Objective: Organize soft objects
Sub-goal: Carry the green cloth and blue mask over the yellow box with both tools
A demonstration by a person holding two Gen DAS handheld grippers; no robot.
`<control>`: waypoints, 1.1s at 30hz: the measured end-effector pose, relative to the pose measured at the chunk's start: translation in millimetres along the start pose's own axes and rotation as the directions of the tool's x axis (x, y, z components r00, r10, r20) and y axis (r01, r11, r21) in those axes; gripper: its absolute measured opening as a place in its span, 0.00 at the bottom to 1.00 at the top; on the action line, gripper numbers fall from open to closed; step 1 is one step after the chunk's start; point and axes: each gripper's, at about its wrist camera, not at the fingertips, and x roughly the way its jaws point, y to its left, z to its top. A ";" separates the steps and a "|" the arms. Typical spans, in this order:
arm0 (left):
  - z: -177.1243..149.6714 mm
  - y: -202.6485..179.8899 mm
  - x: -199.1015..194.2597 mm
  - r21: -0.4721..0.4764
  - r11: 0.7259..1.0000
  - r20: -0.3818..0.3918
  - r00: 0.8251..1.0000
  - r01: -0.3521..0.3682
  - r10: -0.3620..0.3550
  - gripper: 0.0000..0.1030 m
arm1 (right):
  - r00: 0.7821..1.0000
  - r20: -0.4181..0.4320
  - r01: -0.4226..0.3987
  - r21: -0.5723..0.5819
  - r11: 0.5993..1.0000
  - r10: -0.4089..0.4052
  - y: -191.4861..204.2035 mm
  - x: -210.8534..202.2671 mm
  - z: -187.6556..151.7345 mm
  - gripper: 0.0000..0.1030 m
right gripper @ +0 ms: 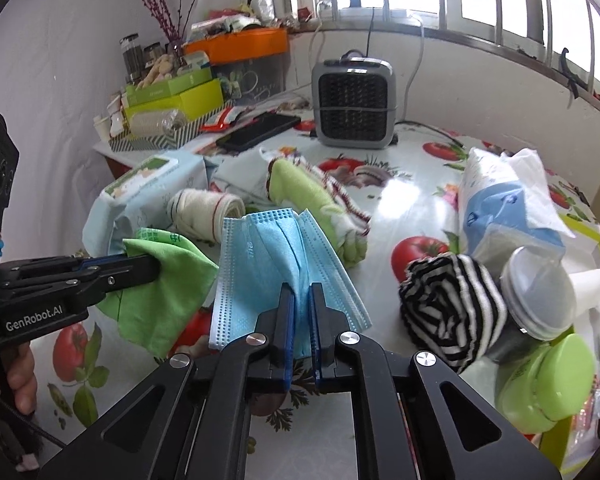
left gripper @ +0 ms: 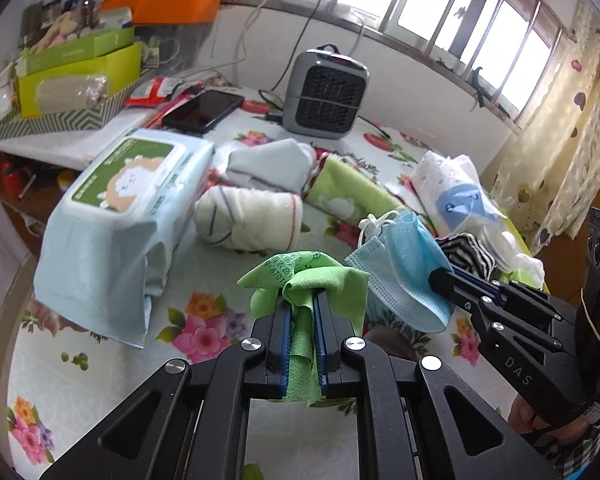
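My left gripper [left gripper: 301,294] is shut on a small green cloth [left gripper: 324,276], which hangs bunched between its blue pads just above the table. In the right wrist view that left gripper [right gripper: 156,266] comes in from the left with the green cloth [right gripper: 160,292] drooping from it. My right gripper [right gripper: 301,292] is shut on a blue face mask [right gripper: 268,248], held a little above the table; in the left wrist view the right gripper [left gripper: 434,276] pinches the mask [left gripper: 404,264] from the right. A rolled white towel [left gripper: 248,216], a grey cloth [left gripper: 268,164] and a green towel [left gripper: 344,192] lie behind.
A wet-wipes pack [left gripper: 116,208] lies at the left, a grey heater [left gripper: 326,92] and a phone [left gripper: 204,110] at the back. A striped black-and-white roll [right gripper: 452,304], a tissue pack [right gripper: 504,208], plastic cups [right gripper: 540,296] and a green lid [right gripper: 544,384] crowd the right. Boxes [right gripper: 172,100] stack at the back left.
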 end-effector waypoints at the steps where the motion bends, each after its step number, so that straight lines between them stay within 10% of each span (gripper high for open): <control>1: 1.5 -0.9 -0.5 -0.002 1.000 0.002 1.000 0.002 -0.002 0.09 | 1.000 0.006 0.002 0.001 1.000 -0.002 -0.5 -2.3 0.8 0.07; 33: 67.3 -142.0 11.6 0.181 0.965 0.045 0.978 0.192 -0.203 0.09 | 0.951 0.143 0.243 0.199 0.949 -0.274 -129.9 -109.9 1.9 0.07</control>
